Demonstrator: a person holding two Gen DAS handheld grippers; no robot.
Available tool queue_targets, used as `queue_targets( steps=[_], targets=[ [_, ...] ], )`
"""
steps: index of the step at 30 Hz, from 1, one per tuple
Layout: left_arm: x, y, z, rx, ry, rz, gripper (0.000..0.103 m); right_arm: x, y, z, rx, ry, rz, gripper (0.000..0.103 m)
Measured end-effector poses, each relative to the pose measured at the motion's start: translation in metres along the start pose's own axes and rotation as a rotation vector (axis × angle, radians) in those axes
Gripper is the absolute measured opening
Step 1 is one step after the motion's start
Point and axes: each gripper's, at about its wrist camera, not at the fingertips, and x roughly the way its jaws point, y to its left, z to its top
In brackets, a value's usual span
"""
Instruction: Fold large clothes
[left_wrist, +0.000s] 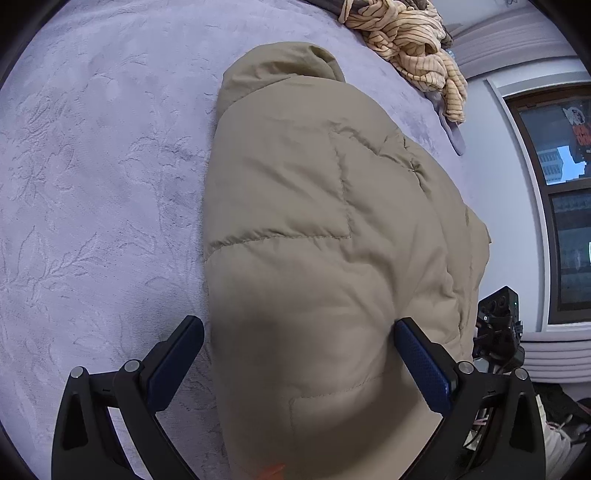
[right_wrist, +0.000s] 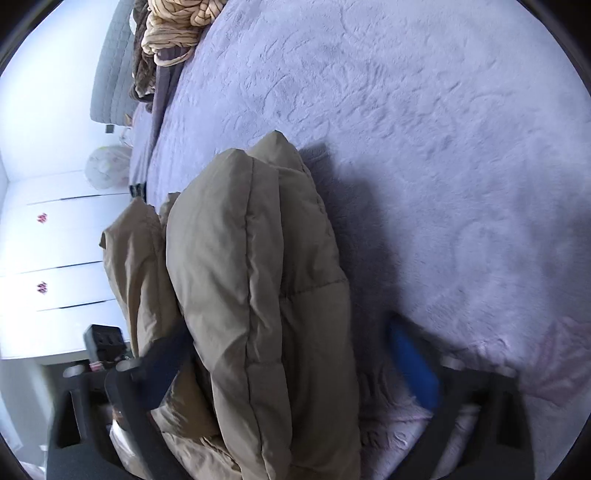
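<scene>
We have the tan puffer jacket (left_wrist: 325, 229) folded on the lavender bed (left_wrist: 92, 184). Our left gripper (left_wrist: 299, 363) and right gripper (right_wrist: 295, 373) straddle it, fingers spread wide, gripping nothing. Next probably comes pressing the bundle flat.

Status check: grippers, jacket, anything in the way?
Left gripper open, straddling tan puffer jacket. Right gripper open over its folded edge. Striped garment heaped far off, clear.
</scene>
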Motion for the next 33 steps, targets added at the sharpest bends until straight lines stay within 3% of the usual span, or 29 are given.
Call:
queue_targets(
  steps=[5,7,11,16,20,24,29,32,33],
  targets=[
    [0.003,0.001,-0.001,-0.009,0.014,-0.019,0.103,0.012,0.017,0.007,-0.021,0.042,0.162,0.103],
    [0.002,-0.002,0.003,0.01,0.014,-0.03,0.103,0.015,0.031,0.008,-0.066,0.066,0.178,0.103],
    [-0.006,0.006,0.019,0.02,0.001,-0.067,0.103,0.023,0.058,0.009,-0.171,0.134,0.138,0.103],
    [0.021,0.03,0.034,-0.03,0.097,-0.219,0.103,0.045,0.091,0.01,-0.305,0.224,0.072,0.103],
    [0.04,0.036,0.036,-0.066,0.144,-0.29,0.103,0.085,0.104,0.014,-0.351,0.31,-0.054,0.103],
    [0.045,0.024,0.035,-0.077,0.122,-0.245,0.103,0.102,0.085,0.024,-0.251,0.319,-0.025,0.103],
    [0.041,-0.017,0.031,0.014,0.075,-0.086,0.103,0.103,0.078,0.024,-0.164,0.284,0.012,0.103],
    [0.033,-0.04,0.028,0.076,0.033,-0.01,0.093,0.105,0.082,0.025,-0.154,0.281,-0.002,0.102],
    [0.03,-0.047,0.028,0.091,0.021,0.008,0.088,0.105,0.084,0.024,-0.148,0.28,0.003,0.096]
  ],
)
